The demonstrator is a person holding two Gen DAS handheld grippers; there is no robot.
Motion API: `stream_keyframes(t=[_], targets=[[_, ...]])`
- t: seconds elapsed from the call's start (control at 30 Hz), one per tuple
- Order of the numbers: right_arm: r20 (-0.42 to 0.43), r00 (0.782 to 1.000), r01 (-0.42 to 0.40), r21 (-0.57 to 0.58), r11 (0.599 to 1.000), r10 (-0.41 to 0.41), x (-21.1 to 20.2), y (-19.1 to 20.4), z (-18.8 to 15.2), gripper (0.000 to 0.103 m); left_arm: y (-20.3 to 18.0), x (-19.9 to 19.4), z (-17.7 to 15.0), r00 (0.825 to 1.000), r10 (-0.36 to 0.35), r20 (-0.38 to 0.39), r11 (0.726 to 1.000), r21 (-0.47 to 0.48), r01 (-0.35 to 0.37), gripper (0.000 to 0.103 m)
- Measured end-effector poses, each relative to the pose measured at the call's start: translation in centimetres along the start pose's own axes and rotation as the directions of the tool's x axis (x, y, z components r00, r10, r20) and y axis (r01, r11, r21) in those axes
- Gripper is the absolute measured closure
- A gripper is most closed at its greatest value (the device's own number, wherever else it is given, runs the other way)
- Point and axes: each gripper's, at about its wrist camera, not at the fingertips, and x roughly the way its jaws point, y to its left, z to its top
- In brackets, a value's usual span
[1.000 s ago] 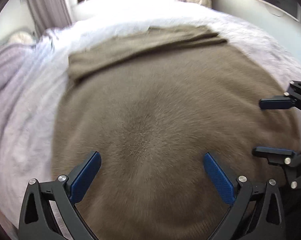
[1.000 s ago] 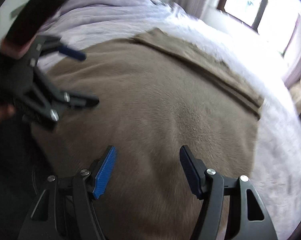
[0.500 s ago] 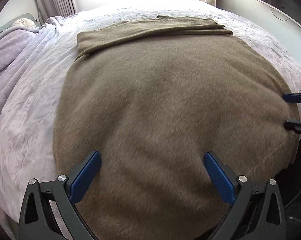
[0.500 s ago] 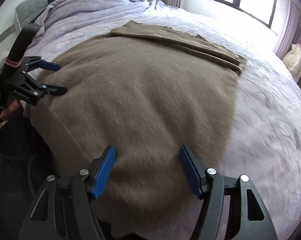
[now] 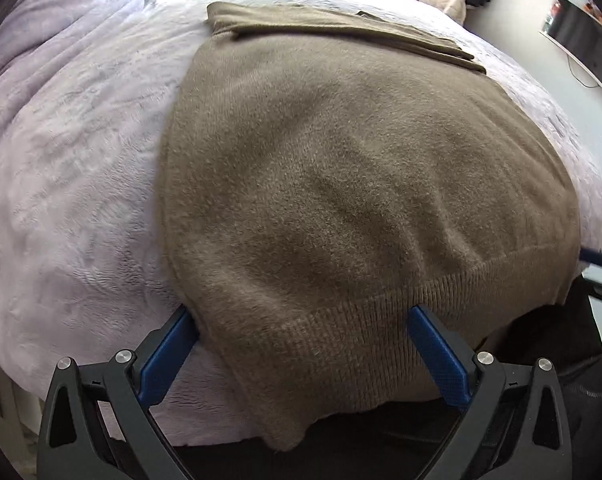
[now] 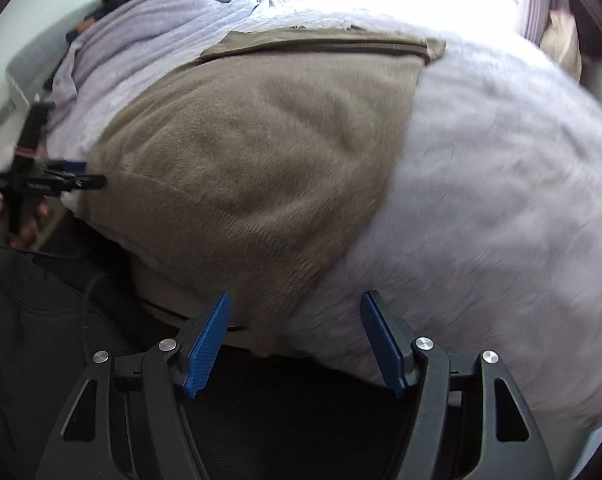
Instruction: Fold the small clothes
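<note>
No readable writing or brand anywhere; the white marking on the left claw body in the right wrist view is too blurred to read.

Brown knit sweater (image 5: 341, 168) lies flat on the bed (image 5: 69, 152), spread over a pale lilac fluffy cover. Its long axis runs away from the near bed edge: ribbed hem (image 5: 401, 308) at the near edge, partly draped over it, and the folded-in sleeves (image 5: 333, 28) form a band across the far end.

Left claw (image 5: 301, 352): released, jaws wide, nothing pinched. It straddles the hem's near left corner; the left blue pad (image 5: 169, 356) sits just outside the sweater's left edge over the cover, the right pad (image 5: 437, 360) over the ribbing. Contact with the cloth can't be told.

Right claw (image 6: 295, 344): released too, jaws apart, hanging at the sweater's near right corner (image 6: 269, 320), with the left pad over the bed edge and the right pad over bare cover. Nothing is gripped.

Only the left wrist view shows the rib texture of the hem, a wall-mounted screen (image 5: 585, 40) at the right and a pinkish bag beyond the bed. Only the right wrist view shows the whole left claw (image 6: 89, 176) from the side with a hand (image 6: 25, 224) on its handle, a grey headboard (image 6: 25, 68), a rumpled lilac blanket (image 6: 149, 28), a pillow, and dark clothing (image 6: 41, 340) at lower left. That view is motion-blurred.
</note>
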Motion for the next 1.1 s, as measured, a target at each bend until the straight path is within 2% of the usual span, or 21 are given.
stream_keyframes(t=[0.13, 0.2, 0.3, 0.43, 0.83, 0.87, 0.9, 0.93, 0.97, 1.0, 1.03, 1.07, 1.1], targets=[[0.027, 0.998, -0.065, 0.042, 0.997, 0.064, 1.0, 0.3, -0.1, 0.036, -0.2, 0.5, -0.3, 1.0, 0.014, 0.009, 1.0, -0.011, -0.014, 0.0], [0.035, 0.99, -0.138, 0.074, 0.988, 0.135, 1.8, 0.2, -0.1, 0.055, 0.0, 0.6, -0.8, 0.999, 0.0, 0.033, 1.0, -0.006, 0.0, 0.0], [0.018, 0.97, -0.242, 0.109, 0.964, 0.241, 3.5, 0.3, -0.2, 0.068, 0.7, 0.4, -1.5, 0.997, -0.054, 0.056, 0.999, 0.004, 0.054, 0.0], [0.011, 0.97, -0.243, 0.1, 0.965, 0.243, 4.7, 1.0, 0.2, 0.068, 1.6, -0.1, -1.5, 0.99, -0.125, 0.064, 0.991, -0.03, 0.127, 0.0], [0.043, 0.963, -0.269, 0.121, 0.955, 0.266, 4.6, 0.7, 0.5, 0.068, 2.6, -0.3, -2.6, 0.986, -0.166, 0.022, 0.984, -0.058, 0.167, 0.0], [0.042, 0.962, -0.271, 0.124, 0.955, 0.268, 4.5, 0.5, 0.4, 0.069, 2.3, -0.2, -2.7, 0.987, -0.158, 0.01, 0.986, -0.056, 0.158, 0.001], [0.04, 0.962, -0.272, 0.12, 0.955, 0.269, 4.5, 0.4, 0.3, 0.08, 2.0, -0.1, -2.6, 0.99, -0.144, -0.002, 0.988, -0.054, 0.144, 0.001], [0.041, 0.964, -0.267, 0.111, 0.957, 0.264, 4.4, 0.5, 0.4, 0.086, 1.7, -0.1, -2.6, 0.991, -0.133, -0.005, 0.99, -0.051, 0.132, 0.004], [0.044, 0.964, -0.264, 0.1, 0.959, 0.261, 4.2, 0.6, 0.5, 0.092, 1.2, 0.0, -2.3, 0.992, -0.125, -0.002, 0.991, -0.049, 0.125, 0.029], [0.05, 0.965, -0.261, 0.095, 0.961, 0.257, 4.0, 0.6, 0.4, 0.095, 1.0, -0.2, -2.3, 0.994, -0.109, 0.005, 0.993, -0.044, 0.11, 0.044], [0.054, 0.966, -0.257, 0.087, 0.962, 0.253, 3.8, 0.8, 0.5, 0.095, 1.0, -0.3, -2.3, 0.994, -0.11, 0.007, 0.993, -0.042, 0.111, 0.072], [0.058, 0.967, -0.252, 0.072, 0.965, 0.248, 3.6, 1.0, 0.6, 0.095, 1.0, -0.5, -2.4, 0.991, -0.134, 0.005, 0.99, -0.044, 0.134, 0.091], [0.062, 0.968, -0.247, 0.058, 0.967, 0.244, 3.4, 1.3, 0.7, 0.095, 0.9, -0.7, -2.5, 0.988, -0.155, 0.008, 0.987, -0.049, 0.155, 0.091]])
